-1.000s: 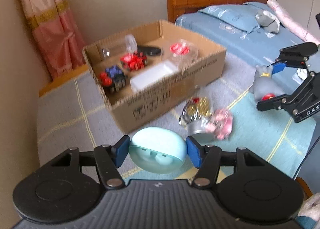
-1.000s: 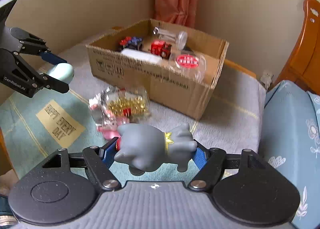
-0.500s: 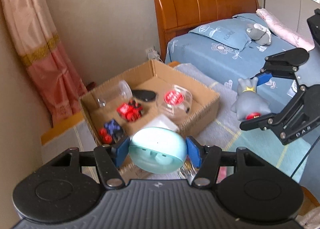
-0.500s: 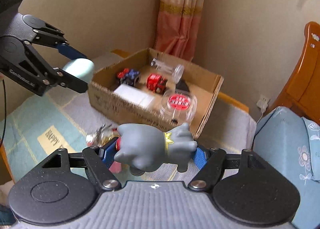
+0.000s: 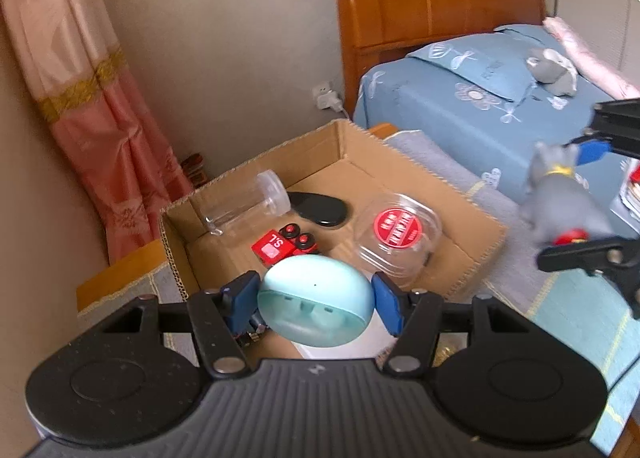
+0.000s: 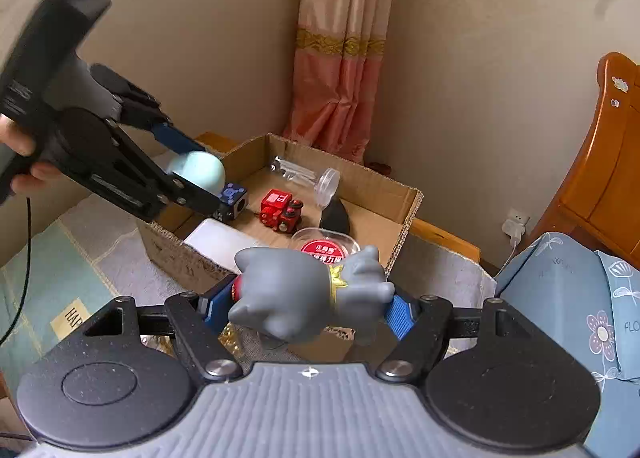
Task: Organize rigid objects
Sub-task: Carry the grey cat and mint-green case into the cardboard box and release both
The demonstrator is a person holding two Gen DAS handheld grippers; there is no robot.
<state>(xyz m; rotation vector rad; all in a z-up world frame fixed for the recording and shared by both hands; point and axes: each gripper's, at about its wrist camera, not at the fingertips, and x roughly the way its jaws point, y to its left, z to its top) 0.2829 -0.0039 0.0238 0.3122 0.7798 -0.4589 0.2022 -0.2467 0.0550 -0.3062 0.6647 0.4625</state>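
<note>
Left gripper (image 5: 316, 300) holds mint case (image 5: 316, 306), right gripper (image 6: 306, 308) holds grey figurine (image 6: 308, 294). Both hover over cardboard box (image 6: 400, 210) at 12 o'clock. Next: lower, open fingers into free spots.

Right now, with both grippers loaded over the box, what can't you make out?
- White case: left wrist view, mostly hidden behind the mint egg-shaped case.
- Blue toy car: both views, largely covered by the left gripper.
- Grey animal figure: left wrist view, motion-blurred.
- Jar label: right wrist view, print too small to read.
</note>
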